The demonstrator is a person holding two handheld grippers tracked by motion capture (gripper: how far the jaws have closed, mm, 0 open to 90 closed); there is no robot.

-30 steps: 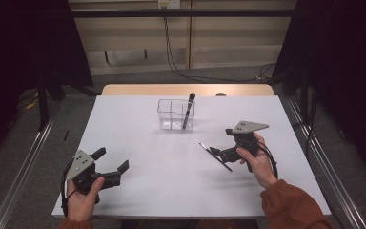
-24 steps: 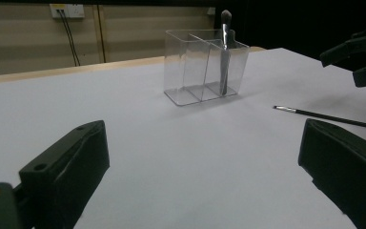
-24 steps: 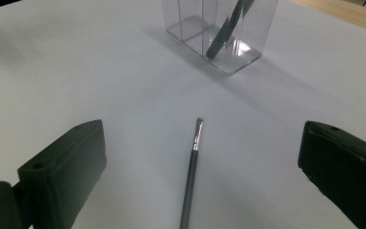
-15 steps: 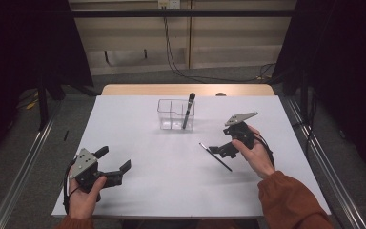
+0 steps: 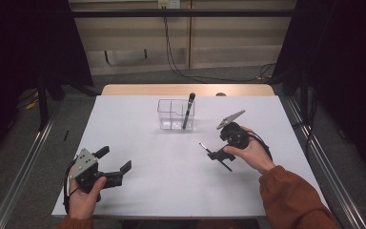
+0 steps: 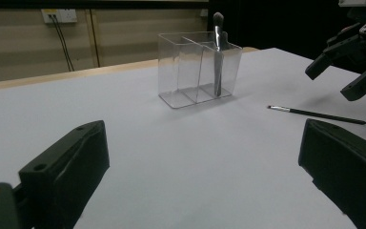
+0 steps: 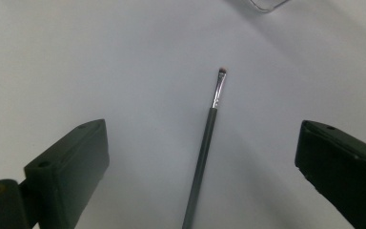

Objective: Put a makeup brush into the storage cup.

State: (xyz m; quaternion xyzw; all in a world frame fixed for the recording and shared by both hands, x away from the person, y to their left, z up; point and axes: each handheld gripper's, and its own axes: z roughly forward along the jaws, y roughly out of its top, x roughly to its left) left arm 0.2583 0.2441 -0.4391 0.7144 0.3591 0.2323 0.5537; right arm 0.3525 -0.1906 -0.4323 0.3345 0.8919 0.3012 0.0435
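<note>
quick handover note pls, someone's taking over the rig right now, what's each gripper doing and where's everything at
Right gripper: open, empty, hovering over the thin makeup brush, which lies flat on the white table between its jaws, not yet gripped.
Left gripper: open, empty, held low over the table's near left part, away from everything.
Clear two-compartment organizer: at the table's far middle, with one larger makeup brush already standing in its right compartment, bristles up.
Done: apparently one brush stowed.
Left, most likely: close the right gripper on the thin brush, lift it and stand it in the organizer.
</note>
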